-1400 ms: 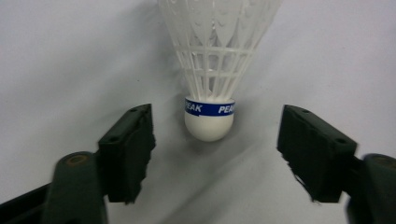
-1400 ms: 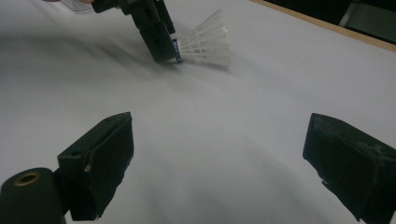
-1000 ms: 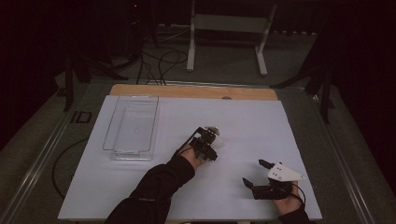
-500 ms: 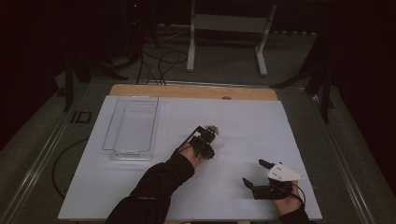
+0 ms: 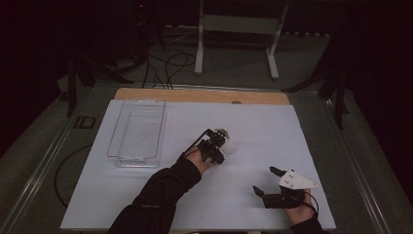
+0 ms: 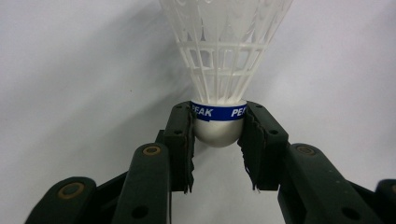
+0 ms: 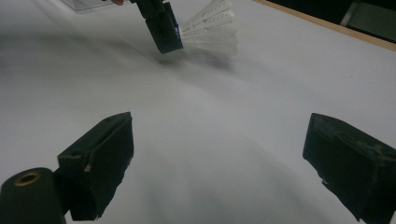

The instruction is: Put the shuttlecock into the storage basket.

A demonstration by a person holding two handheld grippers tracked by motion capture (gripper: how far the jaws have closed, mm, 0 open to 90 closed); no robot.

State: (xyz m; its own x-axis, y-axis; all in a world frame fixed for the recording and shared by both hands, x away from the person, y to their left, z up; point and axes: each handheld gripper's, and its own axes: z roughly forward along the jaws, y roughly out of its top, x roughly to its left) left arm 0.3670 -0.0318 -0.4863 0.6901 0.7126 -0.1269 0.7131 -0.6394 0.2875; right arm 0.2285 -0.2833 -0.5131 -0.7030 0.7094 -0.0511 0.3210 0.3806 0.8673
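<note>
The left claw [image 6: 218,140] had just closed its jaws on the round cork of a white shuttlecock [image 6: 224,70], held just above the tabletop [image 5: 272,131]. The right claw [image 5: 263,181] rested wide open, well apart. The clear tray [image 5: 138,134] lay empty to the left, unmoved since earlier.

Left claw [image 6: 218,140] clamped tight; right claw [image 7: 219,163] spread wide, resting low.

L tool [image 6: 218,140] now clamped on shuttlecock [image 6: 224,70]
</note>
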